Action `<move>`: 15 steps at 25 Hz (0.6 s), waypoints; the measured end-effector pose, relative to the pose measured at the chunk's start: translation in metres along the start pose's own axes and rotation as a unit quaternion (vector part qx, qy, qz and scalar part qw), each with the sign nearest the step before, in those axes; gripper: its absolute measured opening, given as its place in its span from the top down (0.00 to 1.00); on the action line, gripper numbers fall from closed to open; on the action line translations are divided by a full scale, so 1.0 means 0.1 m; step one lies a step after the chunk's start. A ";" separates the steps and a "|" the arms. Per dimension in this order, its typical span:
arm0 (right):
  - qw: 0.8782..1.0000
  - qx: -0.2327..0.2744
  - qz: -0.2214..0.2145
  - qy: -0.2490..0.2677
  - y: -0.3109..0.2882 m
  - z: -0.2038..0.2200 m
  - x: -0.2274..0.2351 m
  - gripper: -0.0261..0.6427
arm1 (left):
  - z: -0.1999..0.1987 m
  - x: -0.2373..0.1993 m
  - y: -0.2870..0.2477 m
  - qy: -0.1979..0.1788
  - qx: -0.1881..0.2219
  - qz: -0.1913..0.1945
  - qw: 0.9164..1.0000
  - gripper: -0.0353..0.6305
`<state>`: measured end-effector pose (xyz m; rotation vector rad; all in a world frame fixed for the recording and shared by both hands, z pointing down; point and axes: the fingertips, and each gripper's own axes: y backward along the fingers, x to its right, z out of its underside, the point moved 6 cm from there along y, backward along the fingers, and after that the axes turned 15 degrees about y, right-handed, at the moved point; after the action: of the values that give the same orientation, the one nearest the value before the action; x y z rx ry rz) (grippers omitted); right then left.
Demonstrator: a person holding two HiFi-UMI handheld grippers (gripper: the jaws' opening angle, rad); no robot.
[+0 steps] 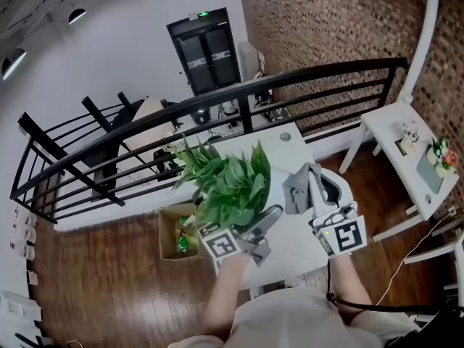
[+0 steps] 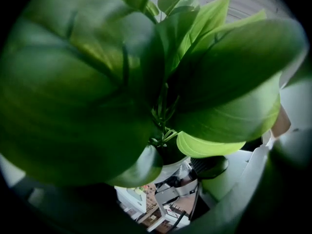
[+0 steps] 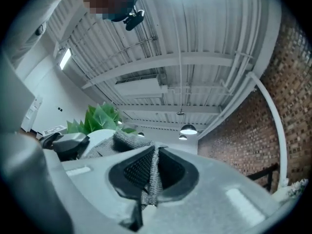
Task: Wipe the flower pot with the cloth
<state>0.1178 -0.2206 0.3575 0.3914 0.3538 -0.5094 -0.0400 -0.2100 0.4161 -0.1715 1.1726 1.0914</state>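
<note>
Two grippers work over a white table (image 1: 290, 142). The right gripper (image 3: 153, 173) is clamped on the grey cloth (image 3: 127, 140), raised just right of the leaves (image 1: 230, 183). The left gripper (image 1: 262, 222) reaches beneath them, jaws part-way apart around the white pot (image 2: 173, 163); blur and foliage hide any contact.

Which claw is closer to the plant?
Left. The left claw is tucked under the plant's leaves, seemingly holding its pot. The right claw is off to the side, pinching the cloth.
</note>
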 end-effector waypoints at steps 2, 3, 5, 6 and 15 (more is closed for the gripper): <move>0.999 -0.035 -0.008 -0.002 -0.01 0.19 -0.03 0.97 | -0.02 0.03 0.06 -0.015 -0.012 -0.004 1.000 0.22; 0.998 -0.052 -0.017 -0.007 -0.02 0.29 -0.07 0.97 | -0.02 0.04 0.09 -0.015 -0.017 -0.003 1.000 0.22; 0.996 -0.080 -0.035 -0.027 -0.03 0.46 -0.14 0.97 | -0.01 0.04 0.17 -0.008 -0.024 -0.001 1.000 0.22; 0.994 -0.092 -0.040 -0.043 -0.02 0.55 -0.16 0.97 | -0.01 0.03 0.20 -0.006 -0.025 -0.002 1.000 0.22; 0.935 -0.111 -0.022 -0.336 0.29 1.34 -0.32 0.97 | 0.00 -0.27 0.32 0.000 -0.012 -0.044 0.999 0.22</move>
<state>0.1371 -0.2438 0.4946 -0.0244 -0.2453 -0.6090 -0.0637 -0.2103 0.4509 -0.2393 1.1426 1.0291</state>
